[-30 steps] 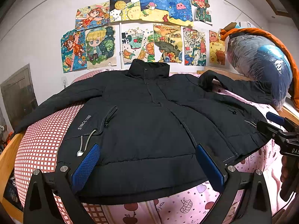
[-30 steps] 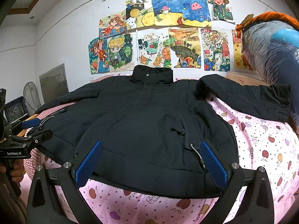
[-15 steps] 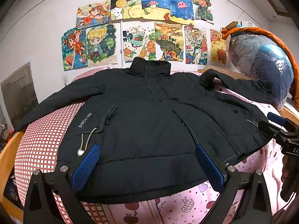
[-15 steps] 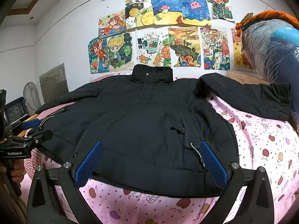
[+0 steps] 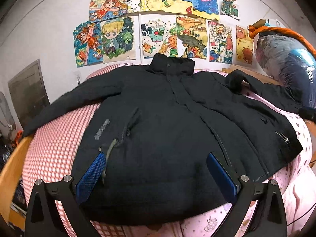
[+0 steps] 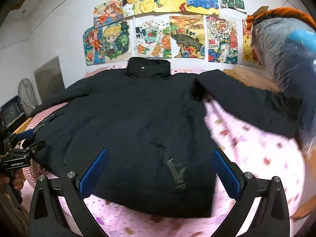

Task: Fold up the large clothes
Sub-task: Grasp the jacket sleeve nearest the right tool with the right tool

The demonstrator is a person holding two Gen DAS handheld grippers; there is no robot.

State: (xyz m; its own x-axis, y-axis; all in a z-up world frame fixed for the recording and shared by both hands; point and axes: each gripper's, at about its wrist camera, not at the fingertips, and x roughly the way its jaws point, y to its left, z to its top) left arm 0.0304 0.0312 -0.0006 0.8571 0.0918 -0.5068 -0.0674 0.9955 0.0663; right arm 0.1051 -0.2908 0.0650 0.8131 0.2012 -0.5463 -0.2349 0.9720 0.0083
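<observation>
A large black padded jacket lies front up and spread flat on the bed, collar toward the wall, sleeves out to both sides; it also shows in the right wrist view. My left gripper is open and empty, its blue pads over the jacket's lower left hem. My right gripper is open and empty, over the lower right hem near a drawcord toggle. The left gripper also shows at the left edge of the right wrist view.
The bed has a red checked sheet on the left and a pink fruit-print sheet on the right. A plastic-wrapped bundle sits at the right by the jacket's right sleeve. Drawings cover the wall. A wooden bed rail runs at left.
Both grippers have moved forward over the hem, the right one also swinging right and closer to the jacket. The right gripper has left the left wrist view. Both stay open.
</observation>
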